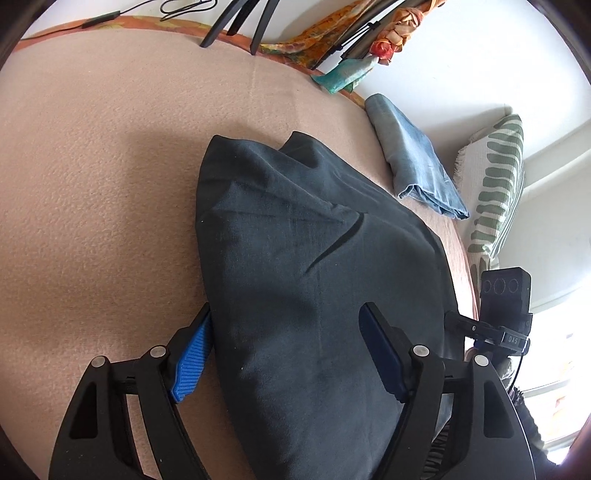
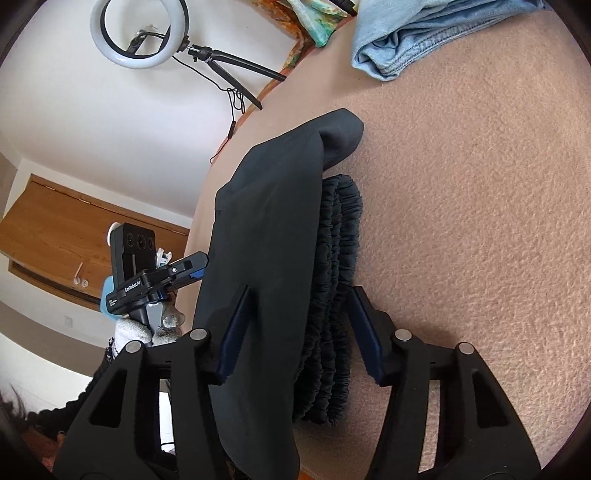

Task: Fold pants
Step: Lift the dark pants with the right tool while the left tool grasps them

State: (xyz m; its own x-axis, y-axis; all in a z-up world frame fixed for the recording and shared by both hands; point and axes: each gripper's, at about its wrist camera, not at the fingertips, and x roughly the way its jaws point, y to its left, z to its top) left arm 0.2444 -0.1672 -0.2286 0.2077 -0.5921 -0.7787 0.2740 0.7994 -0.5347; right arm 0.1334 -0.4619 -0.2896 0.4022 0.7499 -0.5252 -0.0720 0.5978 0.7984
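Dark grey pants (image 1: 295,221) lie folded on a pink blanket (image 1: 92,166). My left gripper (image 1: 287,308) straddles their near end with its jaws wide. One blue pad (image 1: 192,362) sits against the folded edge, and the other finger (image 1: 380,350) rests over the cloth. In the right wrist view the pants (image 2: 273,206) show their gathered waistband (image 2: 338,258) stacked under a smooth upper layer. My right gripper (image 2: 301,288) has that stack between its jaws. One finger (image 2: 236,332) lies on the upper layer and the other (image 2: 365,332) sits beside the waistband, with a gap lower down.
Folded blue jeans (image 1: 410,155) lie further back on the bed, also in the right wrist view (image 2: 406,33). A green-striped pillow (image 1: 495,184) leans at the right. Tripod legs (image 1: 240,22) and a ring light (image 2: 138,33) stand by the far edge. A gloved hand (image 2: 133,332) holds the other tool.
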